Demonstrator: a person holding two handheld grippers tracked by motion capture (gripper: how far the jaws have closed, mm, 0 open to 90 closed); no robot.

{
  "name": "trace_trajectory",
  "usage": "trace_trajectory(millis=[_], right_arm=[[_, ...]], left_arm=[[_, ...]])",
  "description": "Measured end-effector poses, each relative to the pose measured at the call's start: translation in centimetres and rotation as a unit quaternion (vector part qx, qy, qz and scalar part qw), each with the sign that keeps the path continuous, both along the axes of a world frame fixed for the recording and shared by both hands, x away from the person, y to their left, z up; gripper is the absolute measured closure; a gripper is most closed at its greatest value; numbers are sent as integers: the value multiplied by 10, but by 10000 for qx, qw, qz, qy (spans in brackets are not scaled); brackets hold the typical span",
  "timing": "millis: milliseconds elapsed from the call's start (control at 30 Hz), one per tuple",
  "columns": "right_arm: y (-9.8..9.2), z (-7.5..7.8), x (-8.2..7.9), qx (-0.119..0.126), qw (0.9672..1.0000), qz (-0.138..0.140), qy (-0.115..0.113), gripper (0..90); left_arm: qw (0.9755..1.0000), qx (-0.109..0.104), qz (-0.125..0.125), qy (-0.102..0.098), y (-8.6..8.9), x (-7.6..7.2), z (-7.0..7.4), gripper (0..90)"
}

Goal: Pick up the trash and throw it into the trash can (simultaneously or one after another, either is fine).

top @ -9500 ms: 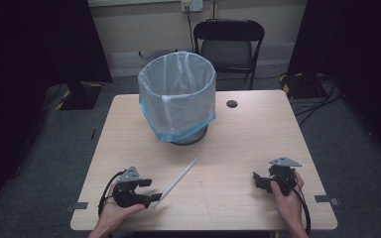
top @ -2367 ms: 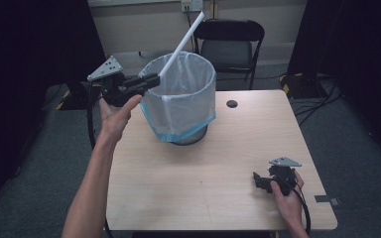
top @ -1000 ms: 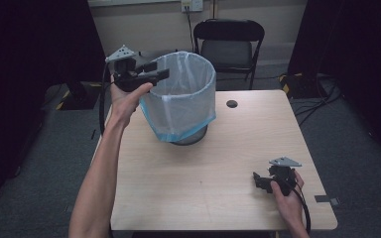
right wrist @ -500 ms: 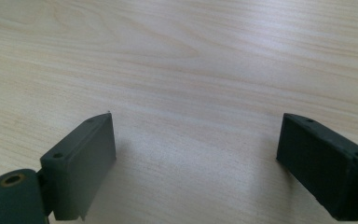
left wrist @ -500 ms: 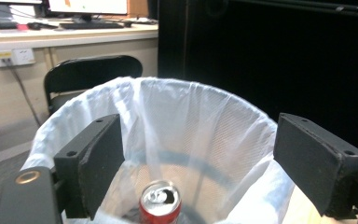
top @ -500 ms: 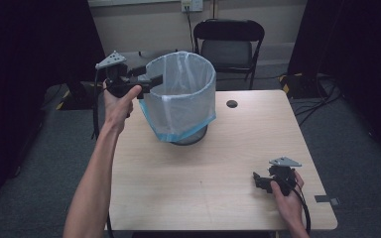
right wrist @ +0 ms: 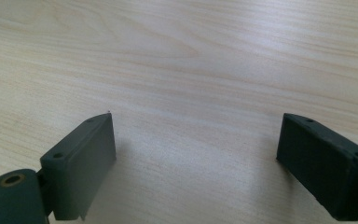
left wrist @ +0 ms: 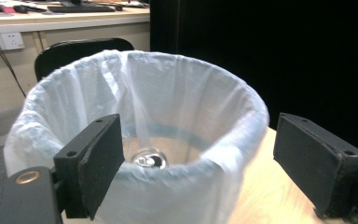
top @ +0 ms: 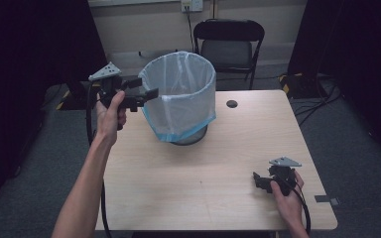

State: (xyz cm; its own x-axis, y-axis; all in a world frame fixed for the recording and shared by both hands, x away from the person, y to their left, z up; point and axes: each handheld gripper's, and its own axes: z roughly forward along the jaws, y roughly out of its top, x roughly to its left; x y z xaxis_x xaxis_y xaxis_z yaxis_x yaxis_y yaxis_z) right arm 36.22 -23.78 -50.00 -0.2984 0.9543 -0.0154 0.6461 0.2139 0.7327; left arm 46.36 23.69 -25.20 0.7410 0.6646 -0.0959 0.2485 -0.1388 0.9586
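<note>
A wire bin lined with a white plastic bag [top: 183,99] stands at the table's back middle. My left gripper [top: 148,87] is held up just left of the bin's rim, pointing at it. Its jaws have just opened wide and stand open with nothing between them. In the left gripper view that gripper [left wrist: 198,168] looks into the bin [left wrist: 168,102], where a metal can [left wrist: 149,158] lies at the bottom. My right gripper [top: 258,181] rests on the table at the front right, open, and the right gripper view [right wrist: 196,163] has bare wood between the jaws.
The light wooden table [top: 188,183] has a small dark cable hole [top: 232,104] right of the bin. A black chair [top: 230,44] stands behind the table. Dark curtains hang on both sides. A cable trails from each gripper.
The left gripper has drawn back to the left from the bin's rim and sunk a little. The white stick it held earlier is gone from its jaws. The right gripper has kept still.
</note>
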Motion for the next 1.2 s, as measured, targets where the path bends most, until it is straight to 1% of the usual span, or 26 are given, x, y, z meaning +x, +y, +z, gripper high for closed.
trace_trajectory(millis=[33, 67, 100, 133, 200, 233, 267, 300, 333, 433, 500, 567, 633, 800, 867, 900, 967, 1067, 1100, 1133, 1200], right_arm=[[0, 0, 0, -1, 10000, 1, -3, 106], [0, 0, 0, 0, 10000, 0, 0, 106], [0, 0, 0, -2, 10000, 1, -3, 106], [0, 0, 0, -2, 10000, 1, -3, 106], [0, 0, 0, -1, 10000, 0, 0, 106], [0, 0, 0, 0, 10000, 1, 0, 106], [0, 0, 0, 0, 10000, 1, 0, 106], [0, 0, 0, -3, 10000, 1, -3, 106], [0, 0, 0, -3, 10000, 1, -3, 106], [0, 0, 0, -2, 10000, 1, -3, 106], [0, 0, 0, -2, 10000, 1, -3, 106], [0, 0, 0, -2, 10000, 1, -3, 106], [0, 0, 0, -2, 10000, 1, -3, 106], [0, 0, 0, -2, 10000, 1, -3, 106], [0, 0, 0, -1, 10000, 1, -3, 106], [0, 0, 0, 0, 10000, 0, 0, 106], [0, 0, 0, 0, 10000, 0, -1, 106], [0, 0, 0, -2, 10000, 1, -4, 106], [0, 0, 0, -2, 10000, 1, -3, 106], [0, 0, 0, -2, 10000, 1, -3, 106], [0, 0, 0, -2, 10000, 0, -3, 106]], left_arm=[[10000, -15, -59, -11, 0, -3, 0, 156], [10000, 28, -67, -20, 0, -6, 0, 156], [9998, 182, -31, -79, 1, -12, -1, 156], [9998, 182, -31, -79, 1, -12, -1, 156], [9996, 267, 29, -124, 2, -19, -4, 157], [9993, 337, 86, -154, 5, -25, -7, 159], [9993, 337, 86, -154, 5, -25, -7, 160], [9991, 376, 117, -175, 6, -31, -10, 160], [9991, 376, 117, -175, 6, -31, -10, 160], [9988, 448, 115, -187, 8, -39, -14, 160], [9984, 513, 158, -199, 8, -44, -17, 160], [9986, 483, 104, -162, 8, -50, -22, 160], [9982, 548, 143, -172, 8, -54, -25, 160], [9982, 575, 144, -96, 10, -63, -34, 160], [9980, 606, 167, -76, 11, -67, -40, 160], [9981, 594, 131, -85, 12, -69, -43, 160], [9977, 660, 165, -73, 12, -72, -48, 159], [9972, 729, 137, -48, 12, -77, -56, 159], [9971, 742, 179, -24, 11, -80, -61, 159], [9971, 742, 179, -24, 11, -80, -61, 159], [9972, 726, 150, 48, 13, -82, -67, 158]])
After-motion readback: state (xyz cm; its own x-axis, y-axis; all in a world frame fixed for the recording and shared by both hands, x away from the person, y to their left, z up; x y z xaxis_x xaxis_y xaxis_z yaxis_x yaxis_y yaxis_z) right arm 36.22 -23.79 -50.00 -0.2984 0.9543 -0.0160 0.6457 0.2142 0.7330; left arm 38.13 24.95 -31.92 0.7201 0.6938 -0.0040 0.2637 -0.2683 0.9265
